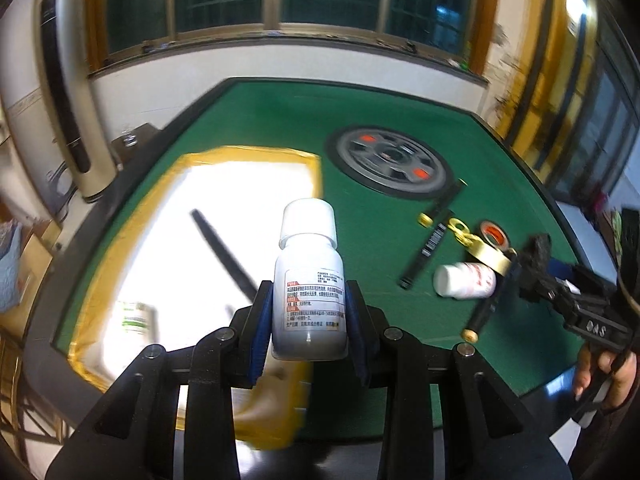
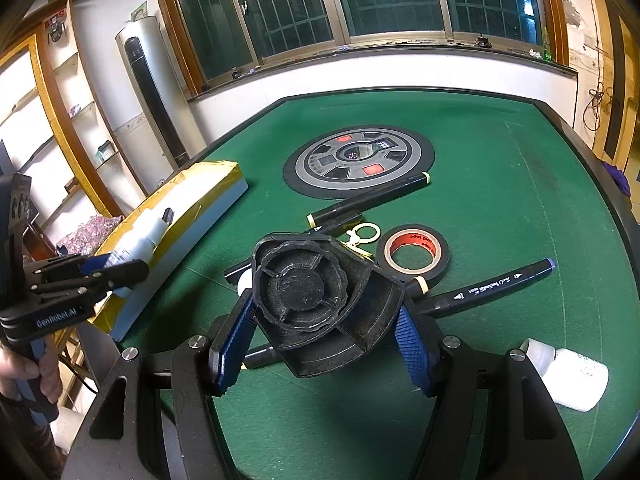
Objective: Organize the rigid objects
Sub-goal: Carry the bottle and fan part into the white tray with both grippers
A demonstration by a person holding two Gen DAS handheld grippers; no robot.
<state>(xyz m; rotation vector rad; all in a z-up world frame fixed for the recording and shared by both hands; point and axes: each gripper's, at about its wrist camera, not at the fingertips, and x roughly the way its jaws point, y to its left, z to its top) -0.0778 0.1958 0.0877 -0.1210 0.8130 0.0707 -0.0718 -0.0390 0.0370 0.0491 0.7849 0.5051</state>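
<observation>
Dark barred windows (image 2: 360, 0), white wall (image 2: 400, 76)

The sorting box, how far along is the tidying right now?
Partly done. The yellow-edged box already holds a black pen and a small bottle. In hand: the left tongs grip a white bottle over the box, and the right tongs hold a black plastic piece. Left on the green table: markers, a tape roll, a yellow ring and another white bottle.
</observation>
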